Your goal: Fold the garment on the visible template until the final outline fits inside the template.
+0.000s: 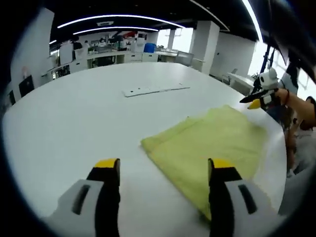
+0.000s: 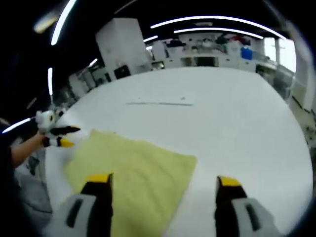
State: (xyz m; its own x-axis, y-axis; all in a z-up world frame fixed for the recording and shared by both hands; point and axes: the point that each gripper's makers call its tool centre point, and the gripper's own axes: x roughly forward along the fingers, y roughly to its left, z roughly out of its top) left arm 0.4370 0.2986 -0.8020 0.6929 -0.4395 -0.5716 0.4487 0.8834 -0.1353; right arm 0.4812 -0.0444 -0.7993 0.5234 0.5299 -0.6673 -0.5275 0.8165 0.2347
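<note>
I held my left gripper (image 1: 164, 170) above the white table (image 1: 74, 123) with its yellow-tipped jaws spread wide and nothing between them. The folded yellow-green garment (image 1: 212, 143) lay flat on the table just ahead and to the right of that gripper, its near edge running under the line of the right-hand jaw. The cloth looked doubled, with a layered edge along its left side. Beyond it, farther across the table, lay a thin white strip (image 1: 155, 90), flat and well apart from the garment.

In the left gripper view my right gripper (image 1: 260, 97) came in from the right edge, raised above the far corner of the garment, with my hand (image 1: 286, 96) behind it. I could not tell from there whether it touched the cloth.

In the right gripper view my right gripper (image 2: 163, 185) also stood wide, its jaws empty. The garment (image 2: 133, 170) spread as a rough rectangle under and ahead of its left-hand jaw, while the other jaw hung over bare table (image 2: 237, 128). The white strip (image 2: 159, 103) showed past the garment. My left gripper (image 2: 61, 136) appeared at the left side of that view, near the garment's far-left corner.

Desks, shelves and a blue container (image 1: 149, 47) stood in the room behind the table.
</note>
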